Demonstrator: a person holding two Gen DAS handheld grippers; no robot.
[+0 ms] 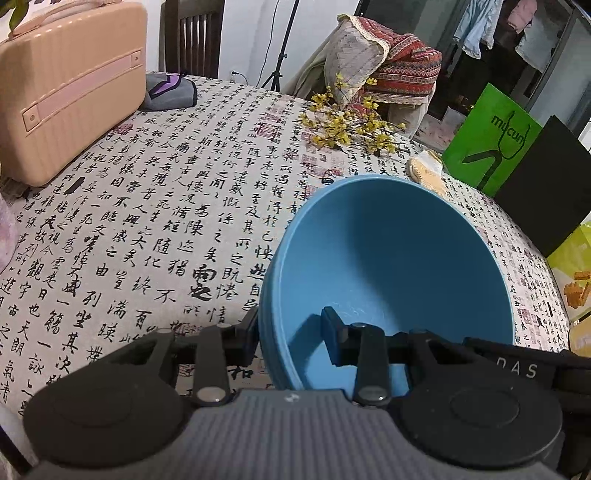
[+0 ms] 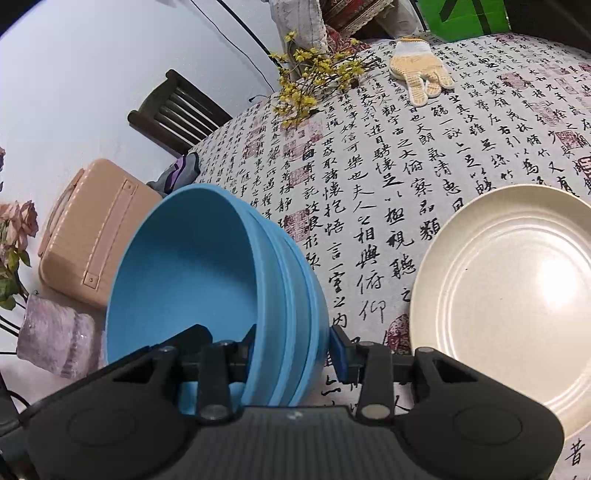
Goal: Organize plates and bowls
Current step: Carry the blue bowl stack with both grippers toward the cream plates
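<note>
Two tools clamp opposite rims of the blue bowl stack [image 1: 388, 266]: left tool [image 1: 291, 338], right tool [image 2: 291, 349]. Stack tilts above the tabletop [image 2: 388, 155], just beside the cream plate [image 2: 517, 295].

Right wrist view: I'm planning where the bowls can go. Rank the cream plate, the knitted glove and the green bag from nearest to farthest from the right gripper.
1. Cream plate, just right of the right gripper.
2. Knitted glove, far across the tablecloth.
3. Green bag, beyond the glove at the table's far edge.

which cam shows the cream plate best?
Right wrist view: the cream plate lies flat on the tablecloth, right of the blue bowls, cut only by the frame edge. The left wrist view doesn't show it at all.
</note>
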